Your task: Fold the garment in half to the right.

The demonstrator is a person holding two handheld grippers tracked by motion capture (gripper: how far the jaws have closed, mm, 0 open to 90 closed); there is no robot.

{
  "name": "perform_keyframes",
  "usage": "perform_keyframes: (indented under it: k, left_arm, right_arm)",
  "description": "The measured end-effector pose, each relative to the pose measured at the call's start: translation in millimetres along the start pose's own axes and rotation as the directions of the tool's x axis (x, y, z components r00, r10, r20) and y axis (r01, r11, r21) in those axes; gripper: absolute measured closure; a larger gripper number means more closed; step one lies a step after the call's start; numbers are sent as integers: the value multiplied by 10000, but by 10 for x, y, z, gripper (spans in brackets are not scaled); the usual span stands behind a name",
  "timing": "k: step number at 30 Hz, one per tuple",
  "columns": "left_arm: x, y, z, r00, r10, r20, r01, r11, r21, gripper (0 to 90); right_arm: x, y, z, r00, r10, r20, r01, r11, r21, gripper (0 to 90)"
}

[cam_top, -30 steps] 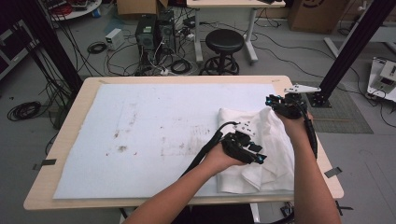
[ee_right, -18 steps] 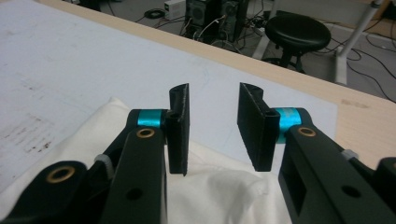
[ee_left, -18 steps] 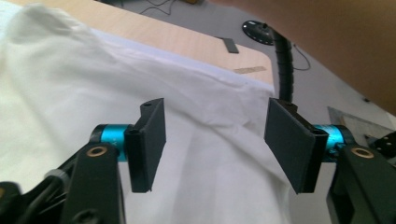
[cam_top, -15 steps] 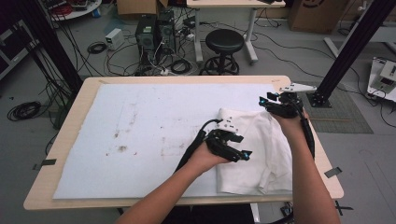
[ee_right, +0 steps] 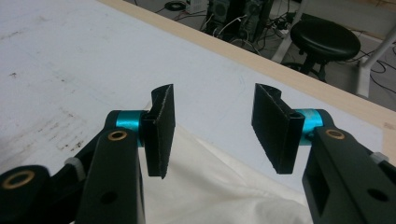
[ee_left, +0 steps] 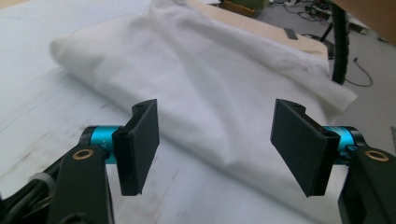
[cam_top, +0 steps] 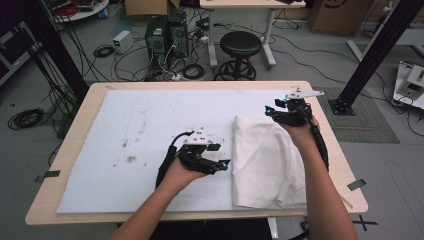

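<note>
A folded white cloth (cam_top: 267, 160) lies on the right part of the white mat (cam_top: 130, 130). My left gripper (cam_top: 223, 164) hovers just left of the cloth's left edge and points at it. Its jaws have just been opening and stand open with nothing between them. In the left gripper view the cloth (ee_left: 210, 79) lies beyond the open left gripper (ee_left: 217, 149). My right gripper (cam_top: 272, 111) hangs over the cloth's far corner, its jaws also just opened. The right gripper (ee_right: 212, 130) is open, and the cloth (ee_right: 210, 191) lies below it, untouched.
The mat covers a wooden table (cam_top: 65, 170) and has dark stains (cam_top: 131, 159) at its left middle. A black stool (cam_top: 241, 47), cables and computer cases stand on the floor beyond the far edge. A black frame post (cam_top: 377, 50) rises at the right.
My left gripper let go of the cloth and slid left off it onto the bare mat. The right gripper released the cloth's far corner and opened. The cloth now lies flatter.
</note>
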State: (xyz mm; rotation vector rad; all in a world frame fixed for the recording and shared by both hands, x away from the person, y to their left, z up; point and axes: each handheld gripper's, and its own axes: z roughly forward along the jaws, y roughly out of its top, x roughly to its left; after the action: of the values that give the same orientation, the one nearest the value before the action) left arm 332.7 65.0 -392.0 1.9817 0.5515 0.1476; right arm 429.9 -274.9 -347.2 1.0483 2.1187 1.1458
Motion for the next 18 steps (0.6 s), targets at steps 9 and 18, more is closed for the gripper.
perform_keyframes:
  k: [9, 18]
  left_arm:
    - [125, -230, -398, 9977, -2, -683, -9, 9999, -158, 327]
    - [187, -307, -580, 9967, 70, -813, -85, 9998, -180, 327]
  right_arm:
    - [117, 32, 141, 9998, -76, -171, 79, 9998, 181, 485]
    - [180, 35, 166, 9995, -143, -288, 150, 9996, 221, 465]
